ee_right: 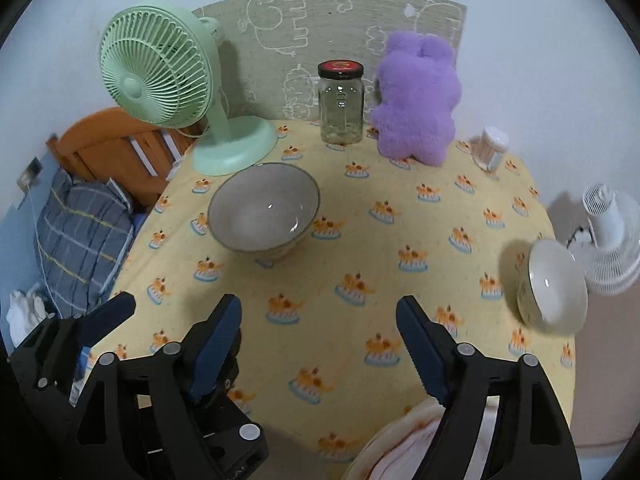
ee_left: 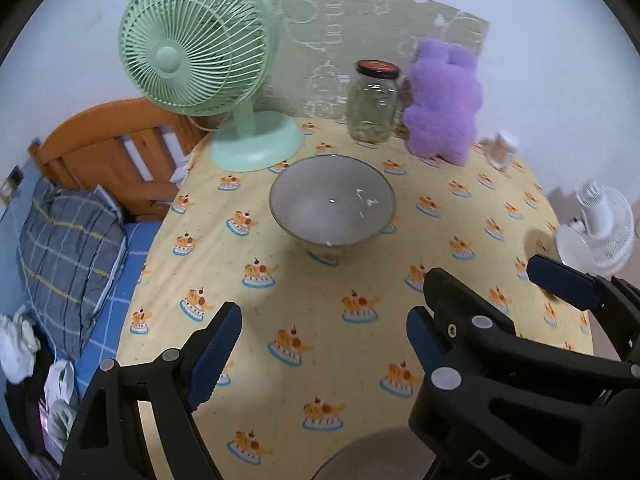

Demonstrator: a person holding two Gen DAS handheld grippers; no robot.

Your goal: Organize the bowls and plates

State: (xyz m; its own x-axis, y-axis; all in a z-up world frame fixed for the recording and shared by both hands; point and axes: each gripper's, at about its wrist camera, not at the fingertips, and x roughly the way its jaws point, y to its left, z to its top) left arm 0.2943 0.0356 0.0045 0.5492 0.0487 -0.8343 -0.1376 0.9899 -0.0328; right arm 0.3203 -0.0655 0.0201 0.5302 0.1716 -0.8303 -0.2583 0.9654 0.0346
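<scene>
A large grey bowl (ee_left: 333, 199) stands upright in the middle of the yellow tablecloth (ee_left: 320, 300); it also shows in the right wrist view (ee_right: 264, 210). A smaller white bowl (ee_right: 554, 286) stands at the table's right edge. A pink-and-white plate (ee_right: 400, 448) lies at the near edge under my right gripper. A grey dish rim (ee_left: 372, 456) shows at the near edge in the left wrist view. My left gripper (ee_left: 324, 346) is open and empty, well short of the grey bowl. My right gripper (ee_right: 318, 344) is open and empty, beside the left one.
At the back stand a green fan (ee_left: 208, 60), a glass jar with a red-black lid (ee_left: 374, 102), a purple plush toy (ee_left: 442, 100) and a small clear container (ee_right: 492, 148). A white fan (ee_right: 610, 240) stands off the right edge. A bed with a wooden headboard (ee_left: 116, 148) lies left.
</scene>
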